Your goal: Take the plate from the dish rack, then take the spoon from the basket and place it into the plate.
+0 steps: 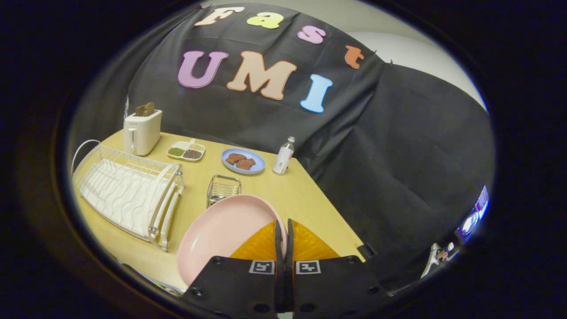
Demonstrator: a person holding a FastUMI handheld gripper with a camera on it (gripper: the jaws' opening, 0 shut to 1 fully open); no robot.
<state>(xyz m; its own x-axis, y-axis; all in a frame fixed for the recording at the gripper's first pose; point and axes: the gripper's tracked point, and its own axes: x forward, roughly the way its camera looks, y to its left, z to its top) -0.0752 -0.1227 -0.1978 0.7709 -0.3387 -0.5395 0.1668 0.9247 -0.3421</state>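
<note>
Plate point(221, 235) retrieval looks done: the hand-held gripper point(283, 230) is clamped on its rim, holding it above the tabletop point(305, 199), with the dish rack point(128, 190) at ten o'clock. Spoon transfer remains; the basket point(223, 189) sits just beyond, at twelve.

Gripper pinched shut, tilted

The gripper point(283, 230) had both fingers point(278, 239) pressed close together, clamping the rim of the pink plate point(221, 230) raised above the table.
</note>
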